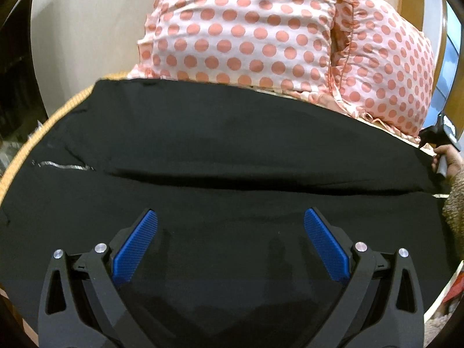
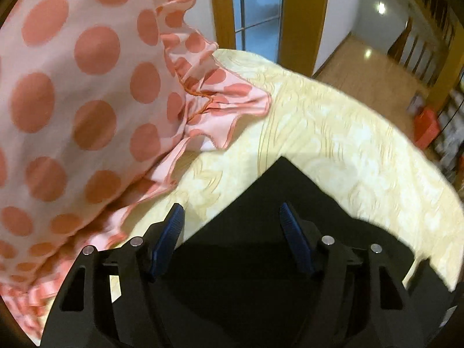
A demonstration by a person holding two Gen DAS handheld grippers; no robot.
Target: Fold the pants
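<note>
while the black cloth pants (image 1: 232,145) lie flat on the pale yellow patterned bed (image 2: 333,133), doubled lengthwise beside a pink polka-dot pillow (image 1: 246,34), further folds look undone. left tool (image 1: 230,223) spread above the cloth, gripping nothing. right tool (image 2: 232,217) spread over a pants corner.

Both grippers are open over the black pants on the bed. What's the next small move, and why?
Probably lower the right gripper and close it on the pants' corner, which sits just ahead of its open jaws on the yellow bedspread. The left gripper is open over flat mid-fabric with no edge between its fingers, so it has nothing to pinch.
</note>
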